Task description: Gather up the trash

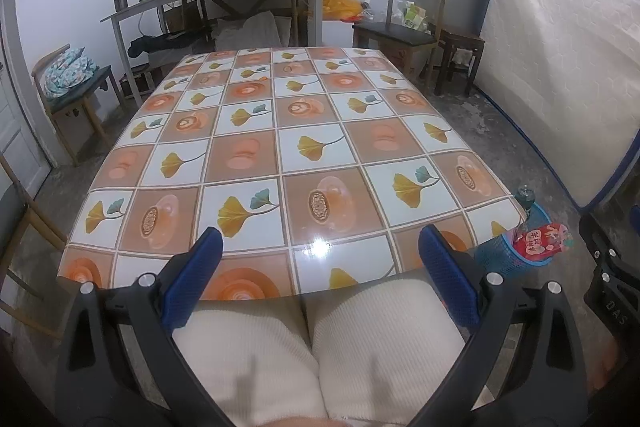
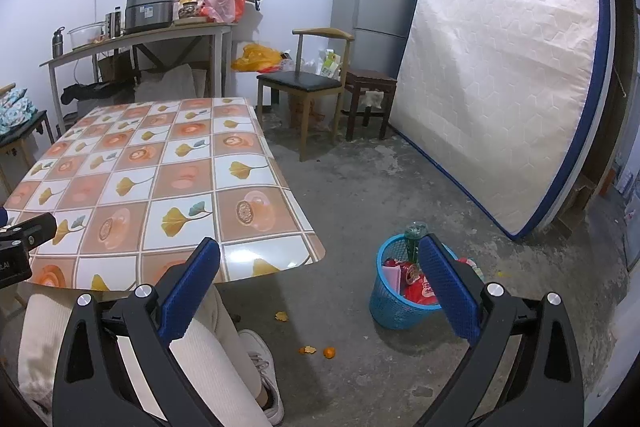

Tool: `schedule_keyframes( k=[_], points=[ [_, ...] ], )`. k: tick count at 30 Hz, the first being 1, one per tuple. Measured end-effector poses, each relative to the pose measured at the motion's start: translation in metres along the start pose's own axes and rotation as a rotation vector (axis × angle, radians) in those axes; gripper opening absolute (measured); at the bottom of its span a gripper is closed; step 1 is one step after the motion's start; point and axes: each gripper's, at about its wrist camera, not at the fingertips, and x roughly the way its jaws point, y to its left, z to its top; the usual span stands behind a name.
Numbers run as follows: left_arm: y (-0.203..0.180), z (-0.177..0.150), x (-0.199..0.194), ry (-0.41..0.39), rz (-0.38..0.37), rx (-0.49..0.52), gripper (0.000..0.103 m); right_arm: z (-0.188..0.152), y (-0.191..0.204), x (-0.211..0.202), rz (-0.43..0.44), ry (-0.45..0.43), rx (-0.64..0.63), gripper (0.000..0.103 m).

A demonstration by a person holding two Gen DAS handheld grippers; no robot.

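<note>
- Both grippers, left gripper (image 1: 320,247) & right gripper (image 2: 320,255): jaws wide, nothing held, near edge of table (image 1: 256,131).
- Orange peel bits (image 2: 308,349) on floor near right: prob light, soft, small; pinch by edge, low.
- Blue basket (image 2: 390,307) further right, part full w/ wrappers, a bottle.

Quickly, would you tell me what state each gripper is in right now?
Left gripper: open, holding nothing, above the table edge.
Right gripper: open, holding nothing, near the blue basket.
</note>
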Motion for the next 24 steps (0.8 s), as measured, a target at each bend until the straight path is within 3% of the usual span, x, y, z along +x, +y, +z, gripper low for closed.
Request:
schedule_keyframes(
  k=[24],
  points=[
    [0.0014,-0.0037,-0.0012,0.022,0.014,-0.014,0.095,0.0039,-0.0014,-0.0041,-0.003,-0.013,0.0,0.096]
  ],
)
